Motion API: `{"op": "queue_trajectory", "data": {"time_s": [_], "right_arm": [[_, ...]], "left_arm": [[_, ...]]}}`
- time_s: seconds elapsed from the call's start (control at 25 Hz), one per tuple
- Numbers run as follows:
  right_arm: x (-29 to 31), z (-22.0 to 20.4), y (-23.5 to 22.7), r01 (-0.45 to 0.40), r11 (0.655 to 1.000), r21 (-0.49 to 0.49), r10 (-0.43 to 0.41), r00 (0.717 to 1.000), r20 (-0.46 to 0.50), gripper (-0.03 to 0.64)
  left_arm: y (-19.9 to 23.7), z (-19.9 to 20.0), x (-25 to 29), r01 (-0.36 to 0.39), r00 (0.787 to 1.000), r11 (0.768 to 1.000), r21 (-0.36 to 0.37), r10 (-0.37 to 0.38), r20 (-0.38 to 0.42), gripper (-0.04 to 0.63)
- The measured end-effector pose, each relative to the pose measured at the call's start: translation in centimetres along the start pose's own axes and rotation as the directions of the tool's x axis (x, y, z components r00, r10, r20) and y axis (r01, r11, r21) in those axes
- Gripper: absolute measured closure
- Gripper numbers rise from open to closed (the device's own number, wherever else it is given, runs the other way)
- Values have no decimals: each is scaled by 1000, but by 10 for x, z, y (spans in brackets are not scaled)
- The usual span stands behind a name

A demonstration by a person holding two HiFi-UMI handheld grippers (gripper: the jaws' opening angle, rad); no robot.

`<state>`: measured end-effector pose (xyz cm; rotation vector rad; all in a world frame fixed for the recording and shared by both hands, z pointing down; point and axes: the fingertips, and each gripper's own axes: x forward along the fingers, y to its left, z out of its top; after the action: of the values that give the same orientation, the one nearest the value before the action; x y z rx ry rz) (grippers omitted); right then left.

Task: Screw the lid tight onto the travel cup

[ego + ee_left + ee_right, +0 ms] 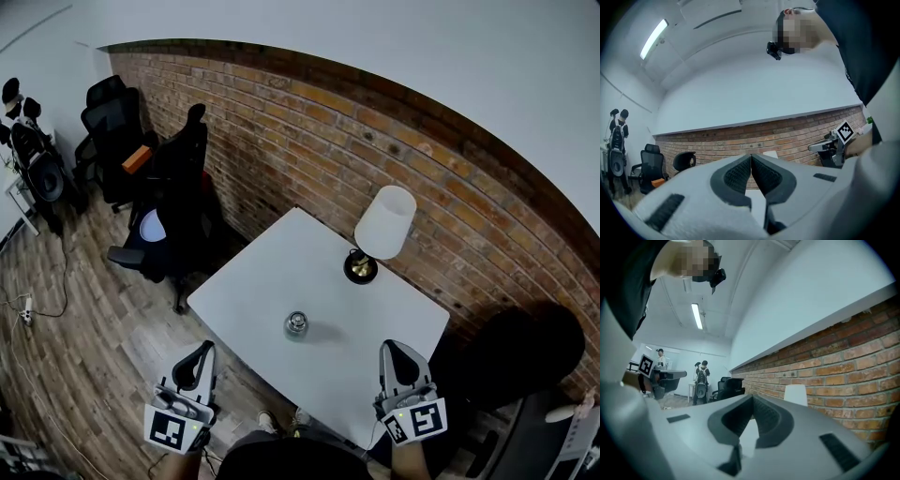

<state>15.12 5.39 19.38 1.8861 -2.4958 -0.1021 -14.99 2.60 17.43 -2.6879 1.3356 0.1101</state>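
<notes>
A small metal travel cup (296, 324) with its lid on top stands upright near the middle of the white table (262, 272) in the head view. My left gripper (201, 351) is held below the table's near left edge, shut with nothing in it. My right gripper (397, 353) hovers over the table's near right edge, also shut and empty. Both are well short of the cup. In the left gripper view the jaws (751, 158) meet tip to tip, aimed up at the brick wall. The right gripper view shows its jaws (752, 399) touching too; the cup is hidden in both.
A table lamp (379, 232) with a white shade and dark base stands at the table's far side; its shade (795, 394) shows in the right gripper view. Black office chairs (173, 202) stand left of the table. A brick wall (375, 141) runs behind. Wooden floor surrounds the table.
</notes>
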Motion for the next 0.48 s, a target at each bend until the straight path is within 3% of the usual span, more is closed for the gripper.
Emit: {"op": "queue_trajectory", "data": {"time_s": [0.2,0.48], "right_arm": [[-9,7,-8,18,1000,-4,-18,1000,5,604],[-14,17,-9,20,1000,-3,-20,999,33,604]], "left_arm": [[-1,0,-3,-13,1000,1000,-2,13,-20,571],[-3,19,4,-13,1000,999,41,12,24,571]]}}
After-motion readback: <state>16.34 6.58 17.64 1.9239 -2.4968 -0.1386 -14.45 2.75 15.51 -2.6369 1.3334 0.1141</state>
